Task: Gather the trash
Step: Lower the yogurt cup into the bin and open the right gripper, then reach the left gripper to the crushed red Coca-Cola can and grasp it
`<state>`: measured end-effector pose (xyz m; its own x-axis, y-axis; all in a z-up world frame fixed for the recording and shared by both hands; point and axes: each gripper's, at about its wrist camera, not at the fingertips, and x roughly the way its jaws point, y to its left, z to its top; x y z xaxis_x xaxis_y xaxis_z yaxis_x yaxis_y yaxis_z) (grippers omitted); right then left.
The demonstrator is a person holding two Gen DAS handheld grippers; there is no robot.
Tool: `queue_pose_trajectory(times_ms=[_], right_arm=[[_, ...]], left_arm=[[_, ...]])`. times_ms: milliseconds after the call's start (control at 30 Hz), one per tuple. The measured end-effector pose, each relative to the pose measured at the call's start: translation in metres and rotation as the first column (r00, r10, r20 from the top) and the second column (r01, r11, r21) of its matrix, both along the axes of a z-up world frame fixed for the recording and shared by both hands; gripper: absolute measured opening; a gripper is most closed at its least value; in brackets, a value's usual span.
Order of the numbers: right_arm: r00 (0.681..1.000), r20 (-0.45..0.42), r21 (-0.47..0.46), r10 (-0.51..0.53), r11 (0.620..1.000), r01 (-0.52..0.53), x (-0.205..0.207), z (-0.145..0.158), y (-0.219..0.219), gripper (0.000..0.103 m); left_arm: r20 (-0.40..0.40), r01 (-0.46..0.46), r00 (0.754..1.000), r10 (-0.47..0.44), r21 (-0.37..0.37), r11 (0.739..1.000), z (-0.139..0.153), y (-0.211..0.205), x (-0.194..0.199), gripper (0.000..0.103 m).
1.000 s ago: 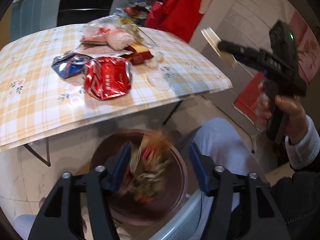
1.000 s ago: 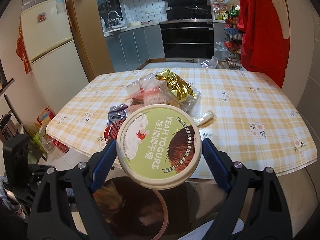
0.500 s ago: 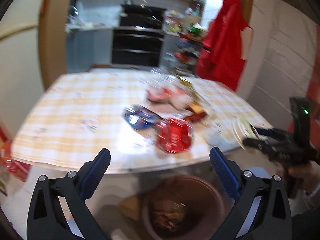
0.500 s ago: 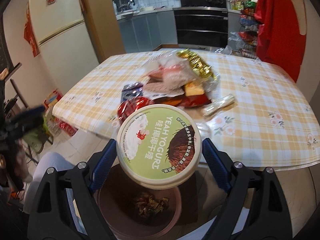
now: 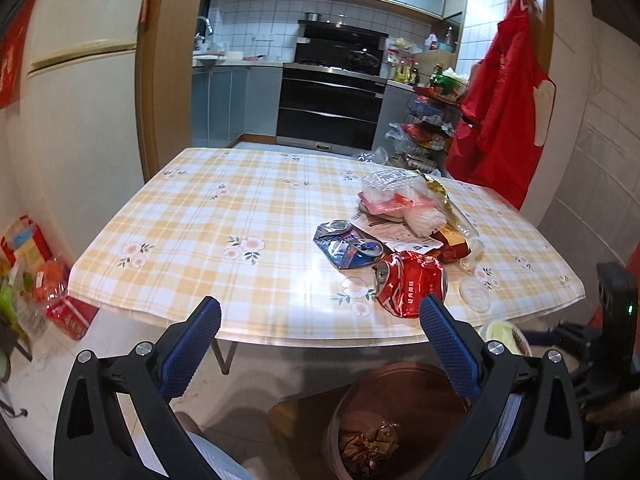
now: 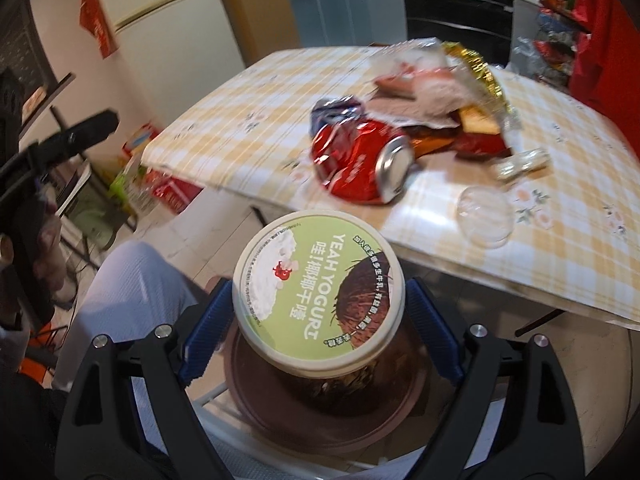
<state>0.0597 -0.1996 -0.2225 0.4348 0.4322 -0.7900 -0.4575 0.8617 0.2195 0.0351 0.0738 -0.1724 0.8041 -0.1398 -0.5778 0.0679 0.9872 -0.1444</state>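
The right tongs (image 6: 318,312), clamped on the yogurt tub (image 6: 318,292), hang directly above the brown bin (image 6: 320,412), while the left tongs (image 5: 320,340) gape wide and empty.

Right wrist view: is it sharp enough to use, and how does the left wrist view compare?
Right wrist view: the yogurt tub in the right tool is crisp, while the table and red can behind it are motion-smeared. Left wrist view: sharp overall, with overhead glare on the tablecloth by the red can and fisheye bending at the edges.
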Motion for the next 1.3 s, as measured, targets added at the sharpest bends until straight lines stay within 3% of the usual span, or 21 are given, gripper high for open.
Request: queue_pose_trajectory(times_ms=[100, 133, 300, 500, 833, 1300], right_arm=[[0.999, -0.032, 0.001, 0.025, 1.0, -0.025, -0.001, -0.005, 0.006, 0.088], [0.999, -0.042, 0.0, 0.028, 1.0, -0.028, -0.001, -0.007, 0.008, 0.093], [1.0, -0.028, -0.014, 0.005, 1.0, -0.005, 0.001, -0.005, 0.005, 0.096], [0.993, 0.035, -0.044, -0.11, 0.993, 0.111, 0.012, 0.004, -0.021, 0.097], [0.946, 0.123, -0.053, -0.301, 0.949, 0.309, 0.035, 0.019, -0.077, 0.097], [0.914, 0.147, -0.037, -0.377, 0.922, 0.386, 0.055, 0.01, -0.106, 0.097]], left_arm=[[-0.004, -0.008, 1.0, 0.008, -0.007, 1.0, -0.002, 0.002, 0.0, 0.097], [-0.004, -0.009, 1.0, 0.009, -0.009, 1.0, -0.002, 0.002, 0.0, 0.097], [-0.007, -0.015, 1.0, 0.015, -0.012, 1.0, -0.003, 0.004, 0.001, 0.097], [-0.015, -0.018, 1.0, 0.018, -0.013, 1.0, -0.005, 0.004, 0.002, 0.097], [-0.031, 0.0, 1.0, 0.0, 0.005, 1.0, -0.011, -0.006, 0.012, 0.097], [-0.05, 0.16, 0.986, -0.157, 0.066, 0.985, -0.028, -0.063, 0.059, 0.097]])
